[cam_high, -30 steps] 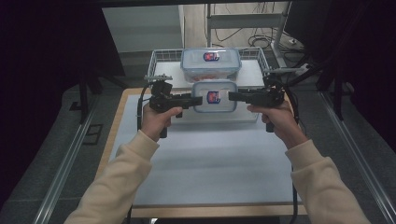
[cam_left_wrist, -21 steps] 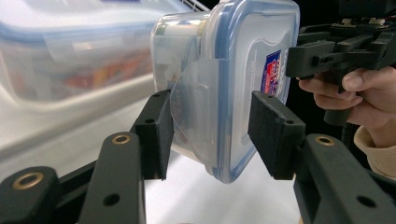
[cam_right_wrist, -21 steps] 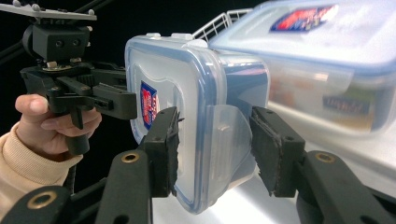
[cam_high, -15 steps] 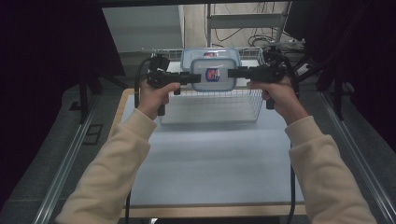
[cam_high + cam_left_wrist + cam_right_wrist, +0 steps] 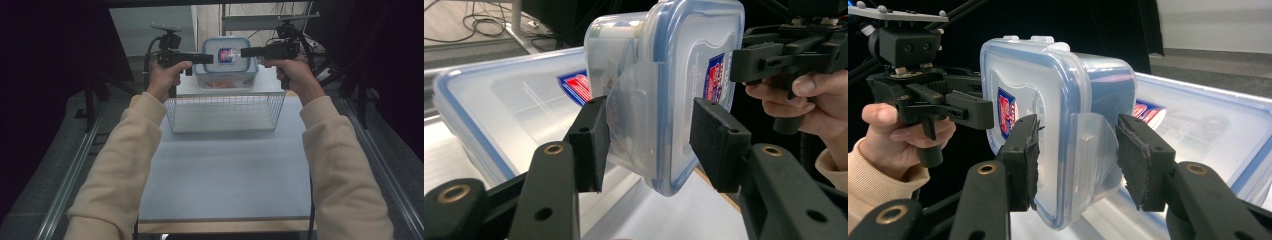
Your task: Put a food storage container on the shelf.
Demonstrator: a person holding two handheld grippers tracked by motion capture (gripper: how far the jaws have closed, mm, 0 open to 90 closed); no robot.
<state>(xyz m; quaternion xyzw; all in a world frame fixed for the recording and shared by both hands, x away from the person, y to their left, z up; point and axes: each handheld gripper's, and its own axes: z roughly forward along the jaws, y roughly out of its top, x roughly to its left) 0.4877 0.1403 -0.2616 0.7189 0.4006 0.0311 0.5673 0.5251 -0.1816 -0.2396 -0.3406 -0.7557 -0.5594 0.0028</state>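
Observation:
A small clear container (image 5: 226, 60) with a blue-rimmed lid and a red-and-blue label hangs in the air above the wire basket (image 5: 225, 112). Something orange shows at its bottom. My left gripper (image 5: 209, 58) clamps it from the left and my right gripper (image 5: 244, 52) from the right. In the left gripper view, the container (image 5: 669, 75) stands on edge, and my left gripper (image 5: 651, 145) has its pads on a side flap and the lid. In the right gripper view, my right gripper (image 5: 1078, 160) presses the opposite flap and lid of the container (image 5: 1058, 100).
A larger clear container (image 5: 514, 105) with a blue rim lies flat below and behind the held one, also seen in the right gripper view (image 5: 1198, 130). The pale table (image 5: 225, 175) stretches toward the person. Dark stands and cables (image 5: 350, 65) flank both sides.
Both grippers have lifted the small container off the table and carried it up and away from the person, over the basket. The grip looks the same.

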